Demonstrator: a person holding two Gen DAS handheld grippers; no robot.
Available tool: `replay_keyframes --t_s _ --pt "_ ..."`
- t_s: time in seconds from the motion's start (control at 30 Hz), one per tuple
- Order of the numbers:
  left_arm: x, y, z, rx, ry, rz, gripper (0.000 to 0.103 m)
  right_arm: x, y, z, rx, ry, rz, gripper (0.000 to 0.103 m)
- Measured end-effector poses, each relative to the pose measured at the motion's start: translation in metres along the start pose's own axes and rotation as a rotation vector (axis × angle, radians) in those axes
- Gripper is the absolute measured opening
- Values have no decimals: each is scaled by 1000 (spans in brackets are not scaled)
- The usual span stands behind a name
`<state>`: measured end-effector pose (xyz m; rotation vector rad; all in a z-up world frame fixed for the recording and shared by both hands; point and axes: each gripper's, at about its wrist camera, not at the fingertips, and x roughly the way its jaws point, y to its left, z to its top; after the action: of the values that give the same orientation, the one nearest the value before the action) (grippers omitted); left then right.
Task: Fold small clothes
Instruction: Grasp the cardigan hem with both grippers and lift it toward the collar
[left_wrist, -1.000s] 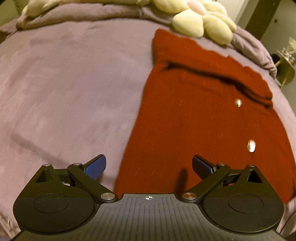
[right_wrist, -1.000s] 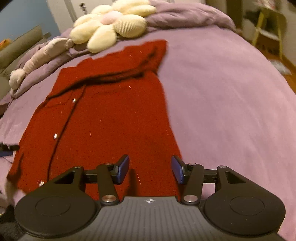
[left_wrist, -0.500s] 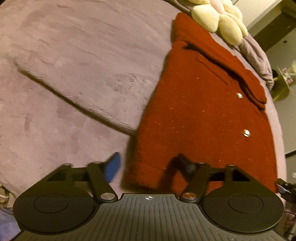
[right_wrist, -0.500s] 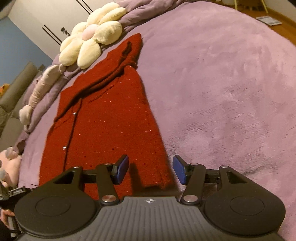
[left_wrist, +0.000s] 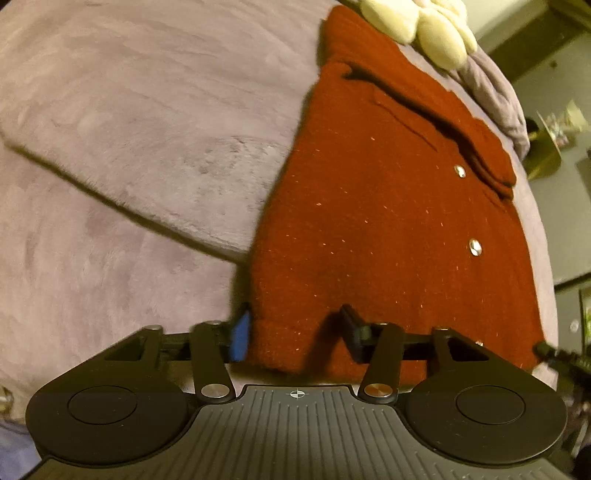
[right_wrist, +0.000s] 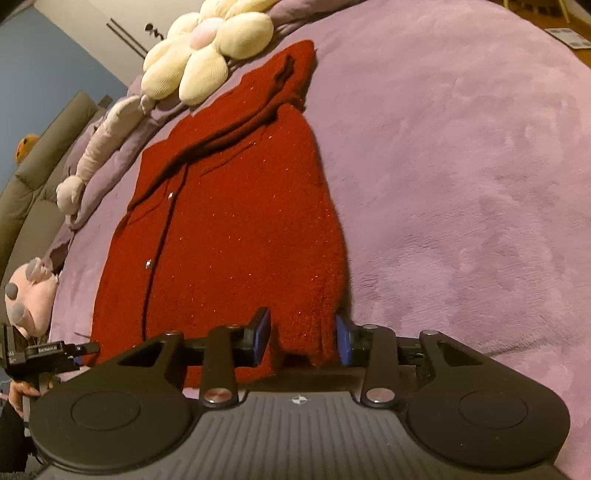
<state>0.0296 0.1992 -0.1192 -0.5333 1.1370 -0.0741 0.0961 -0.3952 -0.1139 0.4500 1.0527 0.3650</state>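
Note:
A dark red knitted cardigan with silver buttons lies flat on a purple blanket, its sleeves folded across the top. My left gripper is open with its fingers astride the cardigan's near left hem corner. In the right wrist view the cardigan lies on the same blanket. My right gripper is open with its fingers astride the near right hem corner. The hem edge sits between each pair of blue pads, not pinched.
A cream flower-shaped cushion lies beyond the cardigan's collar and also shows in the left wrist view. A pink plush toy sits at the bed's left side. The other gripper shows at lower left.
Both grippers have dropped toward the bed and moved in on the cardigan's near hem corners. Their fingers have narrowed somewhat around the fabric. The cardigan has not moved.

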Motion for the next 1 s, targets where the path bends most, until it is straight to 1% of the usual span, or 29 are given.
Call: replay_keyframes --t_s 0.03,0.07,0.1,0.17,0.23,0.33,0.4,0.47,0.57,0.63,0.73,0.8,0.83,0.87,0.9,0.93,0.97,1.0 --pt "0 -2 1 18 13 3 21 1 1 1 -5 7 4 31" --pt "0 -3 3 22 23 -4 18 2 2 3 -6 15 13 23" --pt "-2 -3 5 19 26 -16 16 2 2 5 -2 22 25 22" --pt "-7 -5 10 18 27 -46 15 2 1 11 31 34 72 18" --pt "-17 -9 18 11 -1 -102 14 0 2 20 79 24 139 17" --pt "-33 -17 38 -19 -77 -176 14 -1 6 41 136 -15 218 15" --pt "-43 -22 57 -42 -142 -218 14 0 10 59 156 -50 243 15" --pt "-48 -27 80 -60 -202 -244 14 5 17 81 163 -91 244 15" --pt "-45 -35 116 -71 -284 -214 14 21 27 113 150 -158 198 15" --pt "-34 -38 139 -99 -313 -179 13 35 30 134 159 -196 154 15" --pt "-12 -38 164 -142 -325 -114 14 56 29 158 185 -253 92 15" --pt "6 -41 176 -131 -323 -53 14 69 25 169 197 -274 53 15" --pt "12 -40 180 -118 -322 -27 18 77 25 173 195 -279 25 16" --pt "19 -40 182 -106 -326 -2 21 83 25 177 187 -284 4 21" --pt "23 -39 183 -102 -337 15 27 87 25 179 168 -292 -20 25" --pt "25 -36 182 -99 -356 26 34 86 27 180 144 -322 -50 29" --pt "26 -32 180 -98 -388 34 37 82 27 179 123 -362 -73 38" --pt "23 -26 180 -92 -408 33 41 76 26 177 95 -405 -87 44"
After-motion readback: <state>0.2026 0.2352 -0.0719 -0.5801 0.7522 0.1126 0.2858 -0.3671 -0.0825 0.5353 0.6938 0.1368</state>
